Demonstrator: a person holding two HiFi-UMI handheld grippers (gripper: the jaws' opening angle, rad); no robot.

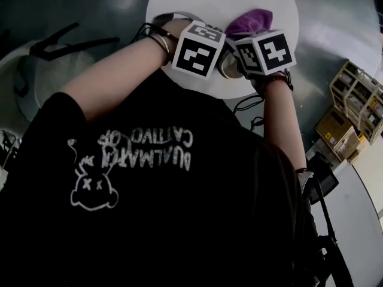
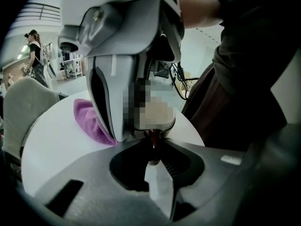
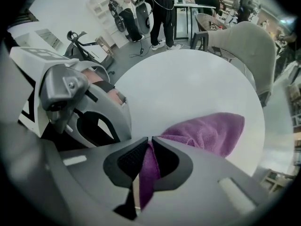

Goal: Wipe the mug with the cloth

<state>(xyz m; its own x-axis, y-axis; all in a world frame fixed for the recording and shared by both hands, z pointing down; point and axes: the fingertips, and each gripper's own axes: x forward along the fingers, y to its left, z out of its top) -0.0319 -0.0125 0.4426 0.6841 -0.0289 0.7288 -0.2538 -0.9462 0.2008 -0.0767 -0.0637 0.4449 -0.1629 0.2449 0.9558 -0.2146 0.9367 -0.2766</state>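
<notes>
Head view: marker cubes (image 1: 198, 48) hide most of the mug (image 1: 227, 66) at the white table's (image 1: 179, 5) near edge. The purple cloth (image 1: 250, 21) lies just beyond.

Left gripper view: the left gripper (image 2: 151, 147) is clenched on the mug's dark part, handle or rim unclear.

Right gripper view: the right gripper (image 3: 148, 147) pinches the cloth's near fold.

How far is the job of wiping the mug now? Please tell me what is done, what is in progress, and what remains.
Done: both things are picked up. The left gripper is shut on the mug, by a thin dark part, rim or handle.
In hand: the right gripper pinches the purple cloth, which trails onto the white table.
Left: no view shows the cloth on the mug, so the wiping itself seems yet to come.
</notes>
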